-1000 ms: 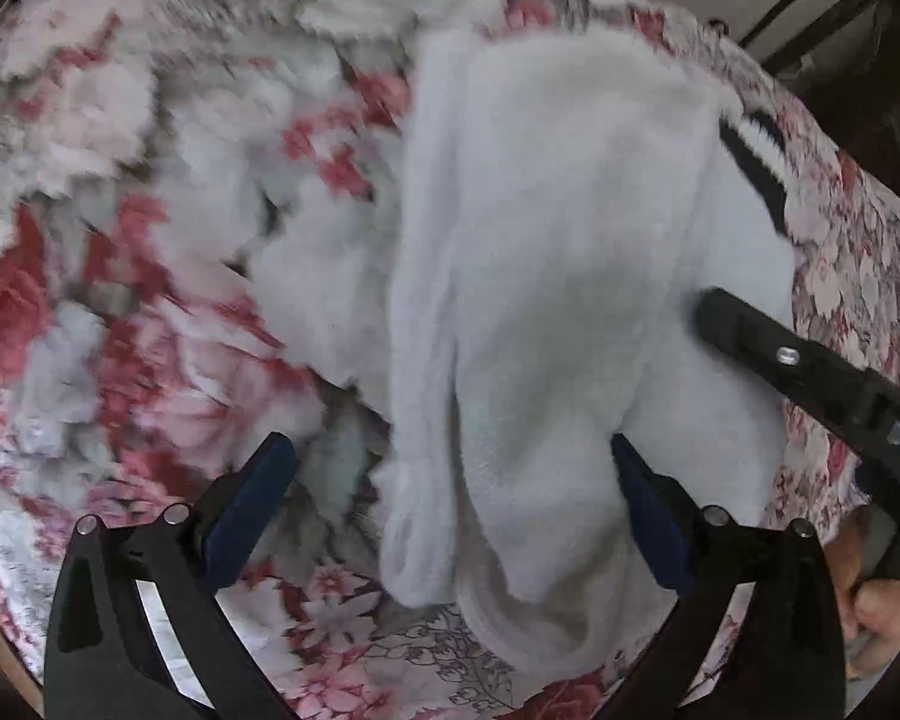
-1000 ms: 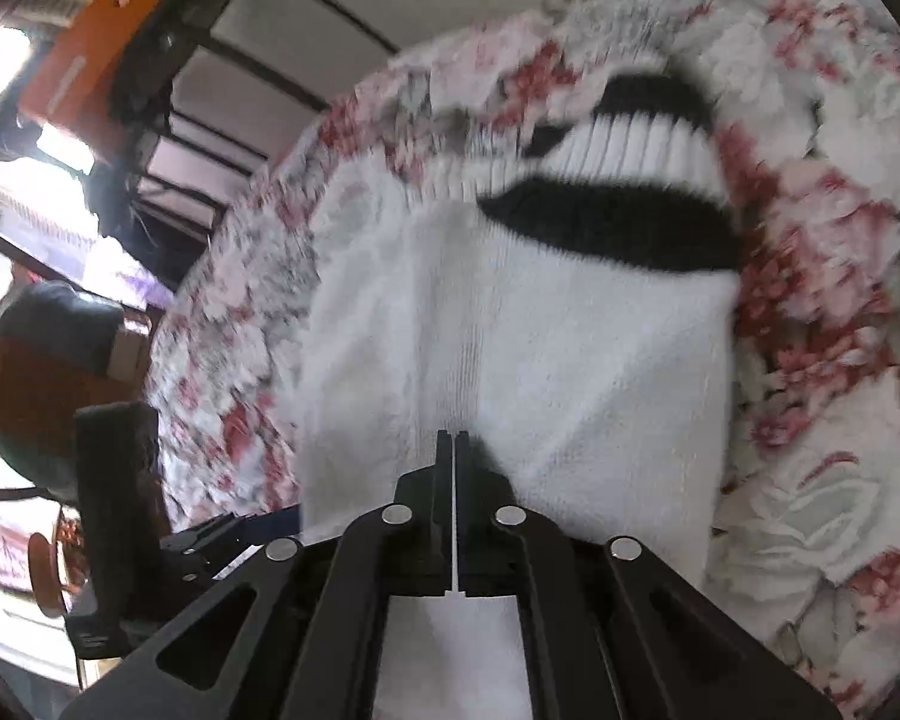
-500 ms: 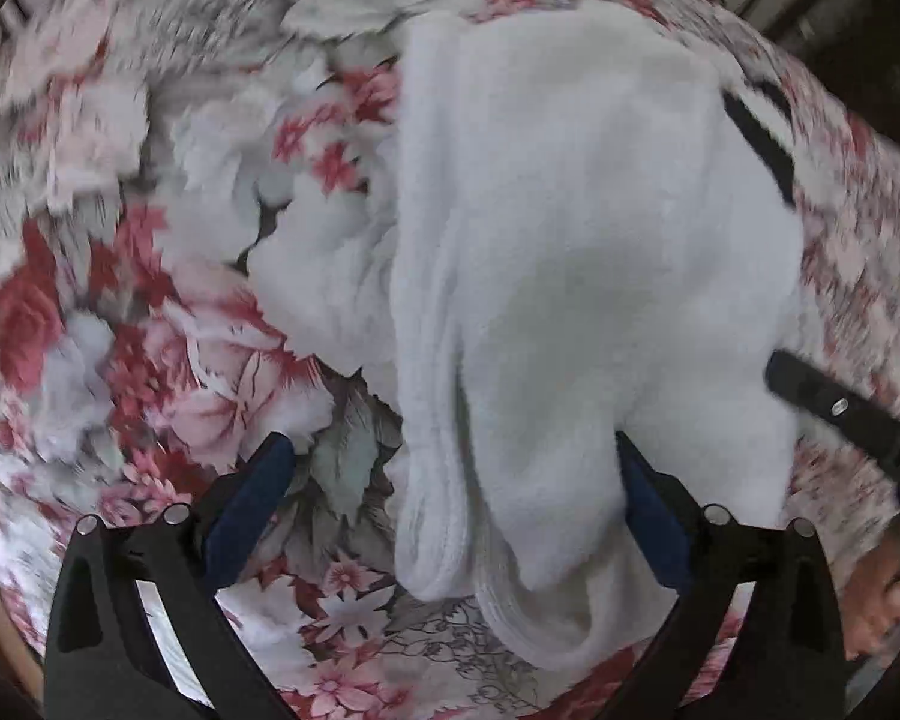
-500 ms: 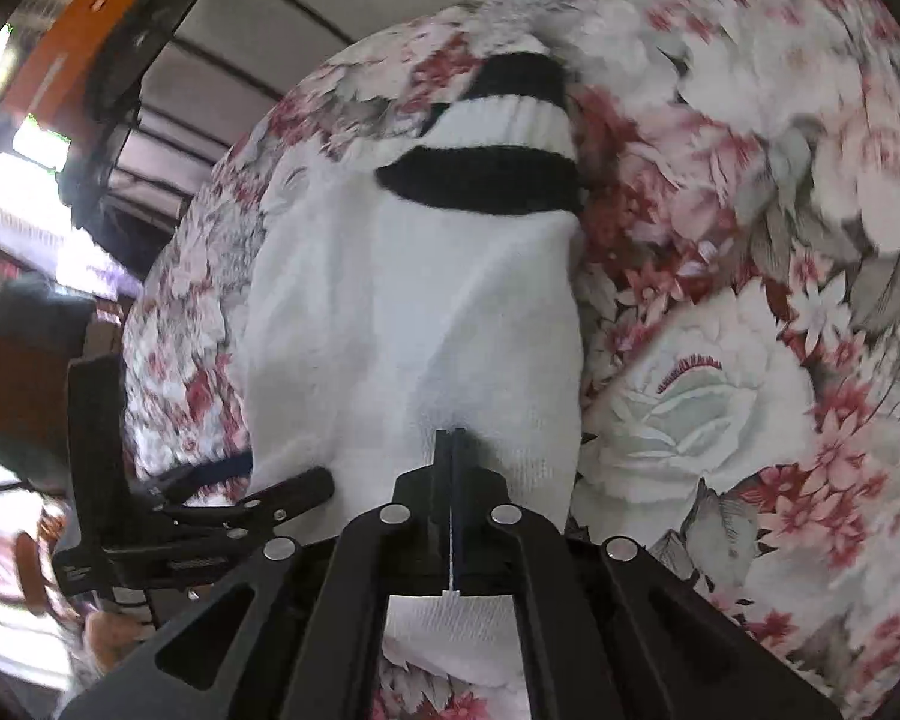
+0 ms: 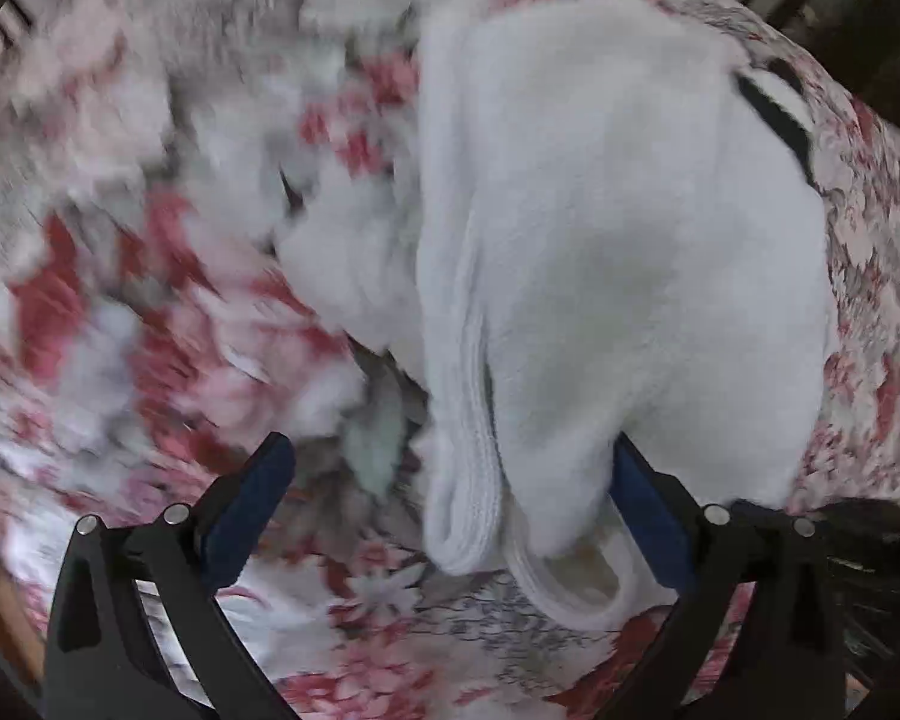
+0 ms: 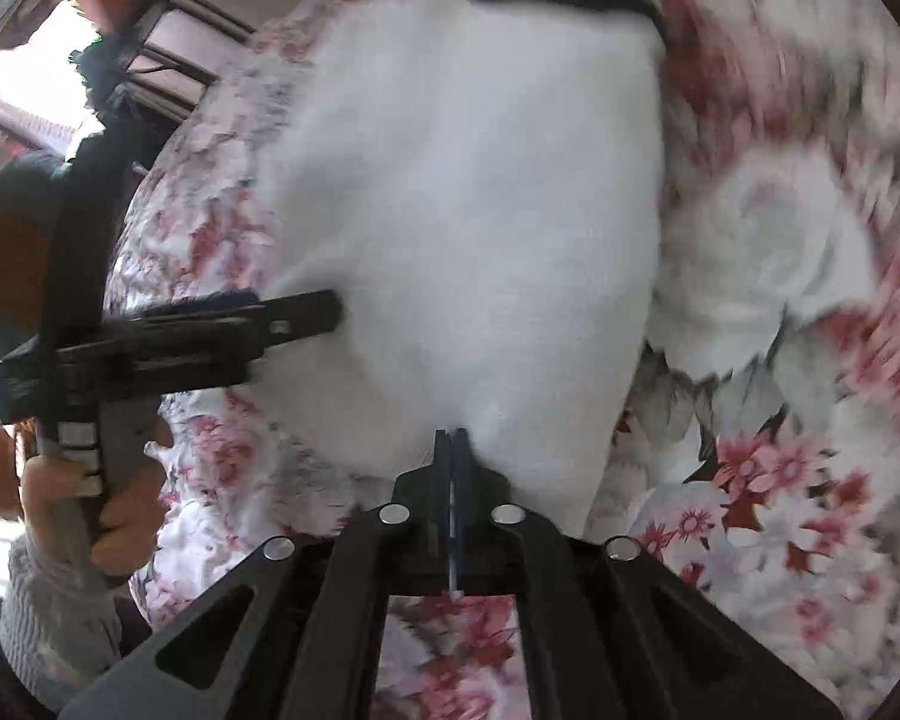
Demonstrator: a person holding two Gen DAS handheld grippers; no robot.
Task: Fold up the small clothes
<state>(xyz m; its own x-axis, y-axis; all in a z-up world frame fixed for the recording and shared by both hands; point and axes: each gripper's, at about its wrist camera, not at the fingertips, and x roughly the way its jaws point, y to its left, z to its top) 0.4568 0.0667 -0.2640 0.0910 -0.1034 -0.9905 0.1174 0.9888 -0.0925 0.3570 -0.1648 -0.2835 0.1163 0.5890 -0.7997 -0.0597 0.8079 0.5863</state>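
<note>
Floral bedspread (image 5: 120, 300), white sock (image 5: 600, 240), right gripper (image 6: 452, 450) jaws pinching its edge

Motion blur smears the floral bedspread (image 5: 120, 240), and the white sock (image 6: 480, 210) has its striped cuff cut off.

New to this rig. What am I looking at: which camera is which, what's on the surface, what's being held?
No robot arm: a person holds a two-finger gripper in each hand, with a fisheye camera on each. The left wrist view shows the left gripper open, its blue-padded fingers straddling a white terry sock with a black-striped cuff. The right wrist view shows the right gripper shut on the sock's edge. It lies on a red-and-white floral bedspread. The person's hand appears at left.
</note>
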